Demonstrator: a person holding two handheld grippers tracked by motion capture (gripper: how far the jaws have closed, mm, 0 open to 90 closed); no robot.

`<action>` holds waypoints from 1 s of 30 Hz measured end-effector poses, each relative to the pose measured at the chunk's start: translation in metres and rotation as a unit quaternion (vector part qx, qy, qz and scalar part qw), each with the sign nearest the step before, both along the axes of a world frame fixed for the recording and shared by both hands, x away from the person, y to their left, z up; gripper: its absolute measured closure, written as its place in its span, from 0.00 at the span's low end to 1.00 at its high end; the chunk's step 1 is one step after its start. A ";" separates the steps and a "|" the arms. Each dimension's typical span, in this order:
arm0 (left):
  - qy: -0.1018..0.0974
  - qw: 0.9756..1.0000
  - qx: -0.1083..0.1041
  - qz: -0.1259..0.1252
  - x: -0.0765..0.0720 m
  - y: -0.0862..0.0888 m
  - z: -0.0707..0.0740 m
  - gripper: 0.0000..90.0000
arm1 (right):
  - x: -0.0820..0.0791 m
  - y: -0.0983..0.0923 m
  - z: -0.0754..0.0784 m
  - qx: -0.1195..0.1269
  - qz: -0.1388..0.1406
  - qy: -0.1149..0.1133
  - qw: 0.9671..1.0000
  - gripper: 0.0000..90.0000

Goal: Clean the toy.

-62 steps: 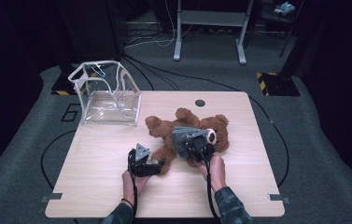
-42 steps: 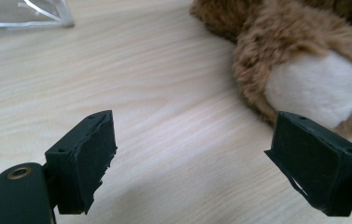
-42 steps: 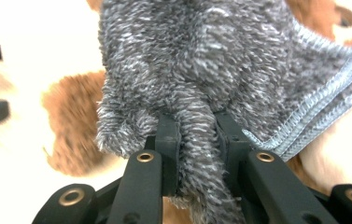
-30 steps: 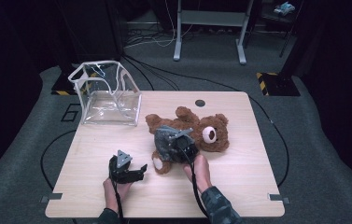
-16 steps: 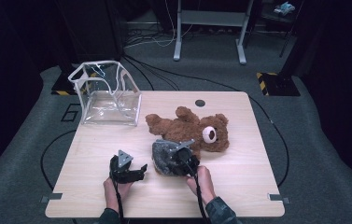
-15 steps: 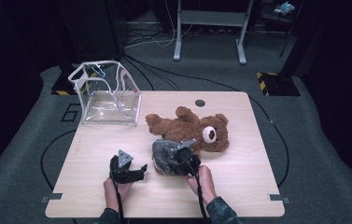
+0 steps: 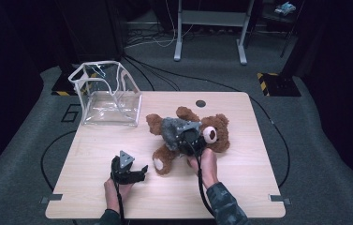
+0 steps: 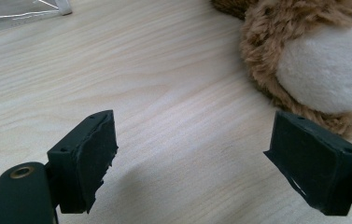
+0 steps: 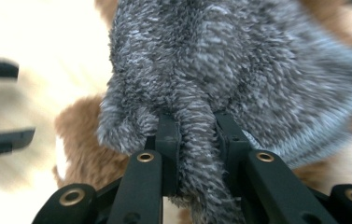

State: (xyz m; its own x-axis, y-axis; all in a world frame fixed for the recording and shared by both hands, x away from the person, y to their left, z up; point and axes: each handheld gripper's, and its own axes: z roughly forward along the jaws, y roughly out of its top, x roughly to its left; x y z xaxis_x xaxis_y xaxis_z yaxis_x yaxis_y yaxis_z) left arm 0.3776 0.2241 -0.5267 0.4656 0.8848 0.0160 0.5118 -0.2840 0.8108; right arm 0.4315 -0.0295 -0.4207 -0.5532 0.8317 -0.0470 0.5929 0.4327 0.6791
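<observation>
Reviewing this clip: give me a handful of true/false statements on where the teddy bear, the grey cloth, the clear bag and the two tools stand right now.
1. The right tool is shut on a fold of the grey cloth. True.
2. The left tool grips the teddy bear's foot. False: its jaws stand open over bare table, with the foot beside them.
3. The clear bag stands at the table's far left corner. True.
4. The teddy bear is inside the clear bag. False: it lies on the table, to the right of the bag.
5. The grey cloth is over the bear. True.
</observation>
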 end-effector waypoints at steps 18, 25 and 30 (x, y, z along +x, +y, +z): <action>0.005 1.000 0.006 -0.003 0.001 -0.001 0.000 0.17 | -0.036 0.018 -0.049 0.020 0.091 0.106 0.990 0.83; 0.002 1.000 0.011 -0.005 0.001 0.000 0.000 0.17 | -0.035 -0.003 -0.028 0.029 0.083 0.072 0.993 0.83; 0.005 1.000 0.009 -0.004 0.001 -0.001 -0.001 0.17 | -0.016 -0.022 0.005 0.046 0.021 0.009 0.999 0.83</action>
State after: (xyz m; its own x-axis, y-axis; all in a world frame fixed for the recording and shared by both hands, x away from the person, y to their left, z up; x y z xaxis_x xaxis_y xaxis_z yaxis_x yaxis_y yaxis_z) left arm 0.3786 0.2232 -0.5272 0.4721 0.8811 0.0278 0.5171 -0.3023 0.8008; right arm 0.4158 -0.0519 -0.4157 -0.5871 0.8086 0.0386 0.5885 0.3936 0.7063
